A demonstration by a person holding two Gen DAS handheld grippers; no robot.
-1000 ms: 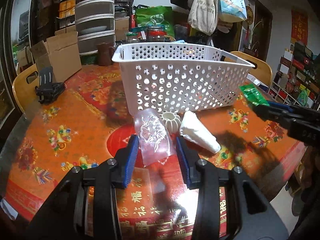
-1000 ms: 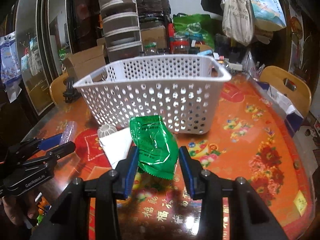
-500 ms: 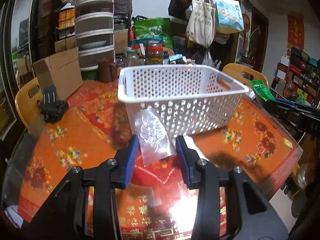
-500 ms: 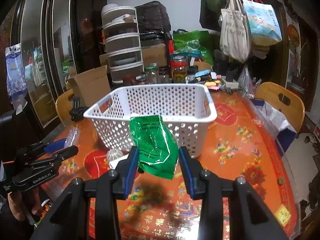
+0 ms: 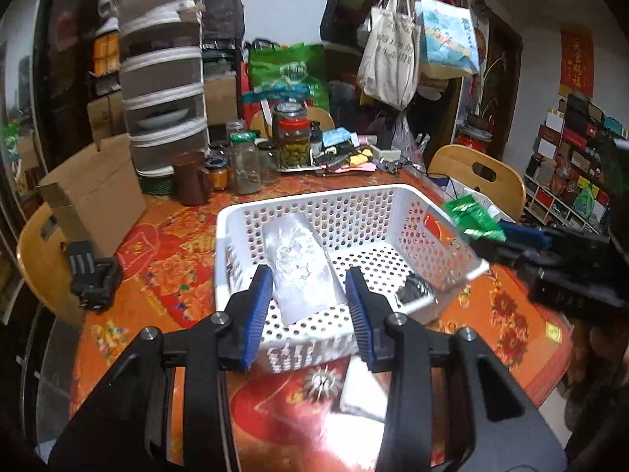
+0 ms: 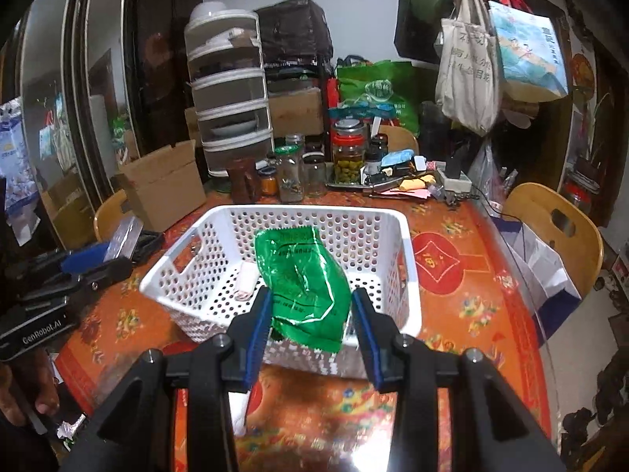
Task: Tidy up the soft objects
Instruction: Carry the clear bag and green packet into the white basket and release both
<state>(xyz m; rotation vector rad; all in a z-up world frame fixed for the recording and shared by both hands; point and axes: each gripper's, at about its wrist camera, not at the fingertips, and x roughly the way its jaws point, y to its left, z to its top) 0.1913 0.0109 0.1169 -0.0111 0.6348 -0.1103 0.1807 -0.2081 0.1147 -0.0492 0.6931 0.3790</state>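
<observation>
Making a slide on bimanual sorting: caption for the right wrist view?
Right gripper holds a green packet over the white perforated basket.

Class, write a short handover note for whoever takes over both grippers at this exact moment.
Left gripper: shut on the clear pouch, held above the white basket.
Right gripper: shut on the green packet, also over the basket.
Done: both lifted and carried over.
Left: release both; then collect the white packet and ribbed white piece on the table.
</observation>
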